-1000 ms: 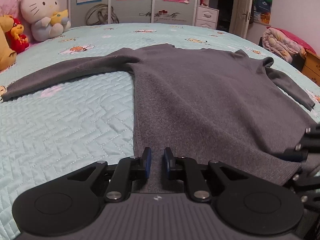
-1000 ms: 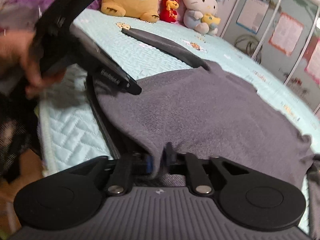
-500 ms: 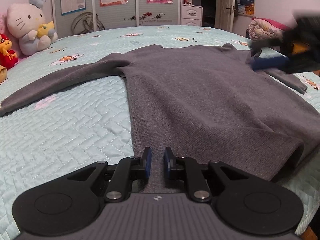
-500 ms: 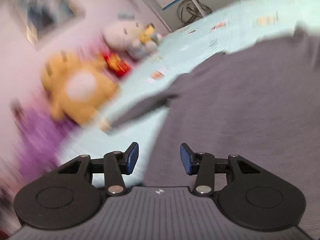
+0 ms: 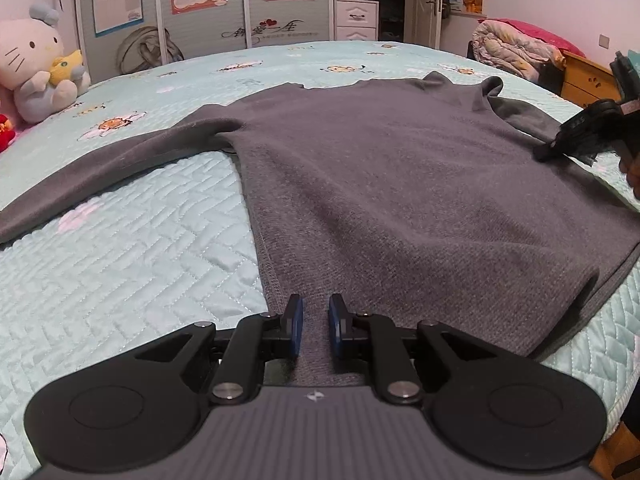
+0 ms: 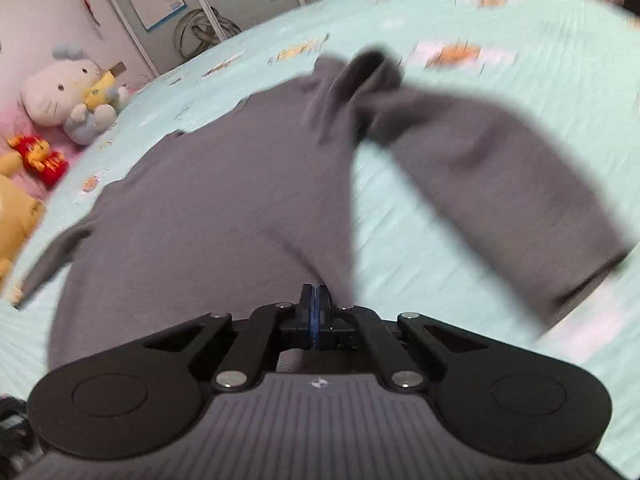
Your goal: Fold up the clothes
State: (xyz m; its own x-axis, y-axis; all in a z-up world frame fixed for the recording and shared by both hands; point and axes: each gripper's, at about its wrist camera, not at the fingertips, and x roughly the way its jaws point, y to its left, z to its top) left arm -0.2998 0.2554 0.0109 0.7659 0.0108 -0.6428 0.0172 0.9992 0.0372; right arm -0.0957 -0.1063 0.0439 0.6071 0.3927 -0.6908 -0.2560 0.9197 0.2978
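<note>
One gray sweater (image 5: 360, 184) lies spread flat across the middle of a bed (image 5: 120, 264) covered in a pale green quilted spread, its two sleeves reaching out to either side of the body. The left gripper (image 5: 316, 326) sits at the sweater's near hem, its two blue pads a small gap apart with the hem fabric running between them; whether the pads actually pinch the cloth cannot be told. The right gripper (image 6: 316, 312) has its jaws pressed together at the sweater's side edge, just beside the right sleeve (image 6: 500, 184), and the fabric meets the tips, but motion blur hides whether any cloth is caught. In the left wrist view that same gripper shows only in part at the sweater's far right edge, cut off by the frame, with a sliver of the hand that carries it. Beyond the sweater's left sleeve (image 5: 100, 176), three plush toys line the wall: one white cat plush (image 6: 68, 92), one small red one (image 6: 40, 156) and one yellow one (image 6: 12, 216), the last cropped. One heap of bedding (image 5: 516, 48) rests past the sweater's collar.
</note>
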